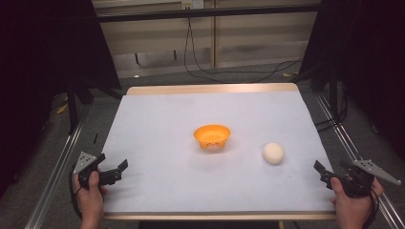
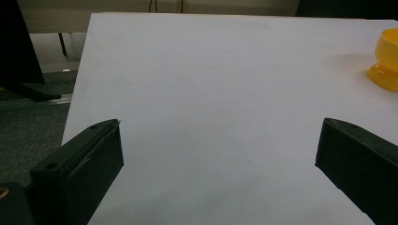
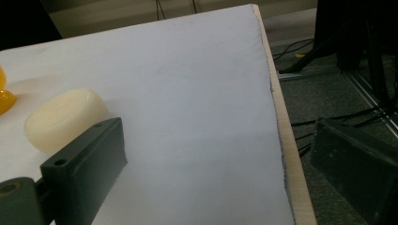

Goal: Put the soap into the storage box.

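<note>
An orange bowl stands near the middle of the white-covered table. To its right lies a cream, rounded puck-like object. My left gripper hovers at the table's front left corner, open with nothing between its jaws. The left gripper view shows those jaws wide apart over bare sheet, with the bowl at the far right. At the front right edge my right gripper is open too and holds nothing. In its own view, the cream object lies just beyond the left jaw, apart from it.
The table's wooden right edge runs between the right gripper's jaws, with grey floor and cables beyond it. Metal rails flank the table. Dark curtains and a black cable stand behind.
</note>
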A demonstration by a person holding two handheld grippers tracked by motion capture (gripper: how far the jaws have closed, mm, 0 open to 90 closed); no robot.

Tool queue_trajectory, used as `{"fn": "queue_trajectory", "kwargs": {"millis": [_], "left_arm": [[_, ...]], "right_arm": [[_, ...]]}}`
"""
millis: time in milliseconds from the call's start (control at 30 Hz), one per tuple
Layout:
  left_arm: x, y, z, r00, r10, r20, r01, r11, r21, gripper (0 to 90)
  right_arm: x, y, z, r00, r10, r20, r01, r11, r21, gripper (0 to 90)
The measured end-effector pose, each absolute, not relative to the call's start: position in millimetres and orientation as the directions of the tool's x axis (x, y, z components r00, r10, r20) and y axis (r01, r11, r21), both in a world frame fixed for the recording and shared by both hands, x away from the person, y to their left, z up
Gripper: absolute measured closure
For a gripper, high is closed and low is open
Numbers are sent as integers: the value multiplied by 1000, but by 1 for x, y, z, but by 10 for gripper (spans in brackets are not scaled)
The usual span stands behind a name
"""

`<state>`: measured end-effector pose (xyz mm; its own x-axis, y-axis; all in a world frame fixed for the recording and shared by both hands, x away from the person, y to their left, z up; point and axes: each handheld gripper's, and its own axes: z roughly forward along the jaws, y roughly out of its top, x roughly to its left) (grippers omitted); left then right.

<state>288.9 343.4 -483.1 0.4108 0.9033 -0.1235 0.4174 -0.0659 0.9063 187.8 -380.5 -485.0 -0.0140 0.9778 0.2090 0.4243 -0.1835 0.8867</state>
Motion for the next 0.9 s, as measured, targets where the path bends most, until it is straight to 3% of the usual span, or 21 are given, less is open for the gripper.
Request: {"fn": "queue_trajectory", "kwargs": {"millis": [533, 900], "left_arm": [[289, 344, -483, 415, 902, -121, 421, -73, 904, 12], [289, 343, -483, 410, 904, -120, 422, -72, 904, 12]], "right_arm": [[216, -345, -465, -73, 984, 164, 595, -89, 799, 71], [237, -323, -461, -79, 989, 122, 652, -41, 757, 73]]}}
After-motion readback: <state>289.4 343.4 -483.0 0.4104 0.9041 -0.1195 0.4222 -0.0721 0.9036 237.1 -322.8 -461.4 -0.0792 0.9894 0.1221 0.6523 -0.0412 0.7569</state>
